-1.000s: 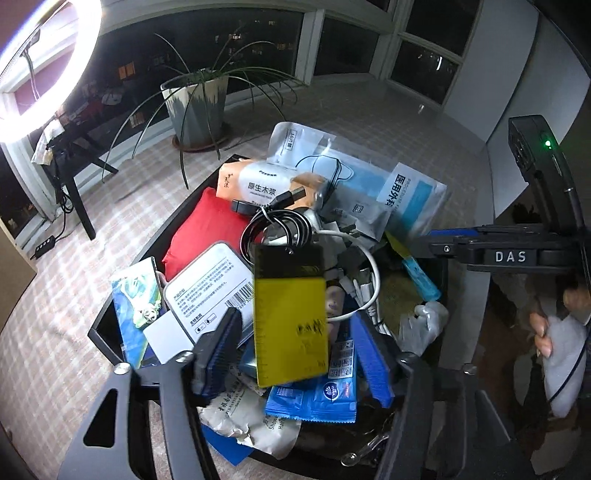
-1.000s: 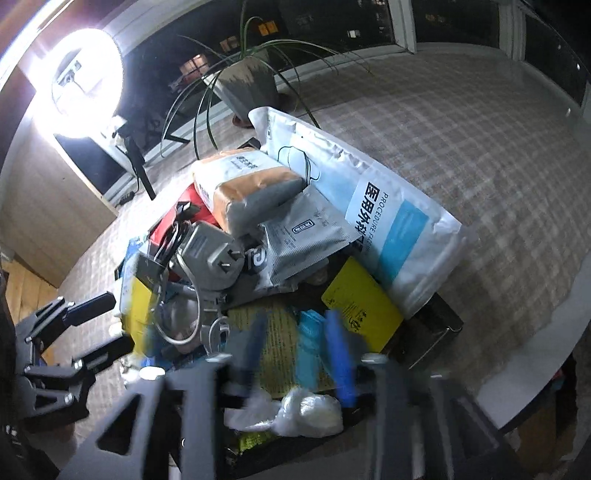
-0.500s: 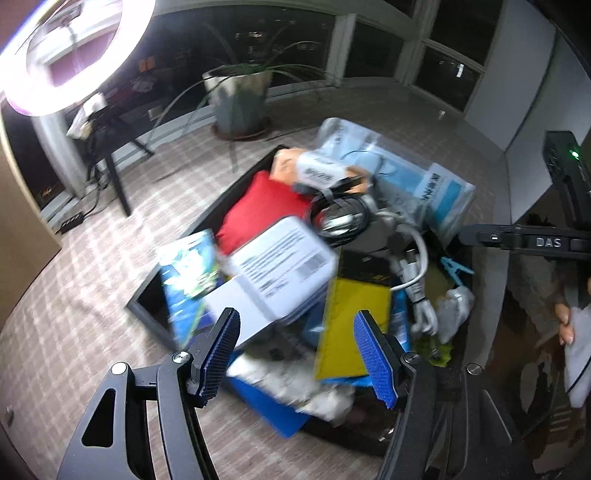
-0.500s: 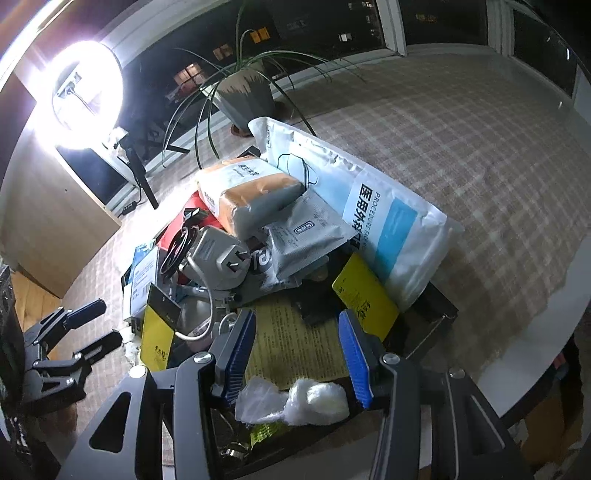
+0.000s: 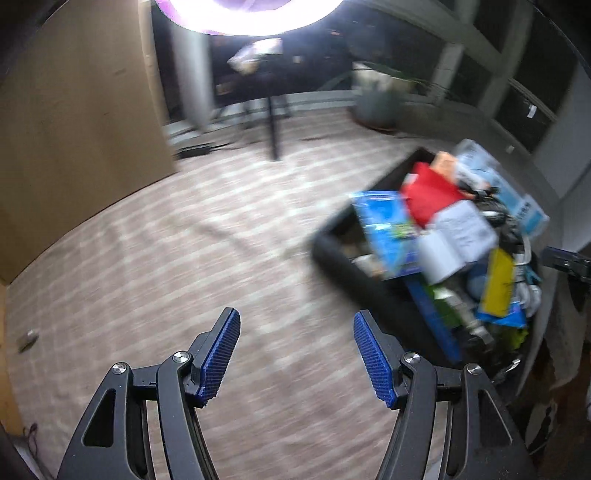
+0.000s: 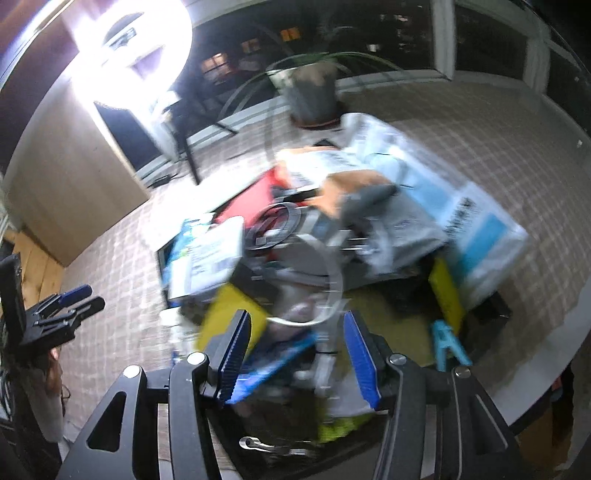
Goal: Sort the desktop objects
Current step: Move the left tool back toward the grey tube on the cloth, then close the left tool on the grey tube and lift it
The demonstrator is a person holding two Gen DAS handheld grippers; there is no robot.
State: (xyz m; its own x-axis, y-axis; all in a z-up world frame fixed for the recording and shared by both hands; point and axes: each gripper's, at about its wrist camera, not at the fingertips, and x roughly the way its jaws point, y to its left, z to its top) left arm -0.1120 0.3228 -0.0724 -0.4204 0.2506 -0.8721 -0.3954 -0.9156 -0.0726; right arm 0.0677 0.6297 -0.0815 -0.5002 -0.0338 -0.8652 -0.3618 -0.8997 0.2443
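Note:
A black tray (image 5: 334, 258) piled with clutter sits at the right in the blurred left wrist view: a red pouch (image 5: 430, 197), a blue packet (image 5: 386, 230), a white box (image 5: 461, 236), a yellow card (image 5: 498, 284). My left gripper (image 5: 295, 354) is open and empty over the bare checked tablecloth, left of the tray. My right gripper (image 6: 295, 354) is open and empty, just above the pile's near side, over a yellow card (image 6: 229, 317), a white cable (image 6: 332, 288) and a blue packet (image 6: 273, 362). The left gripper (image 6: 79, 301) shows at the far left of the right wrist view.
A bright ring light (image 5: 247, 14) on a stand, a potted plant (image 6: 310, 92) and a wooden panel (image 5: 74, 118) stand behind the table. A large white-and-blue bag (image 6: 461, 214) lies at the pile's right. The table's rounded edge (image 6: 546, 347) runs at the right.
My left gripper has swung left, away from the pile, and now hangs over bare tablecloth. My right gripper has moved left and closer over the pile. Both views are motion-blurred.

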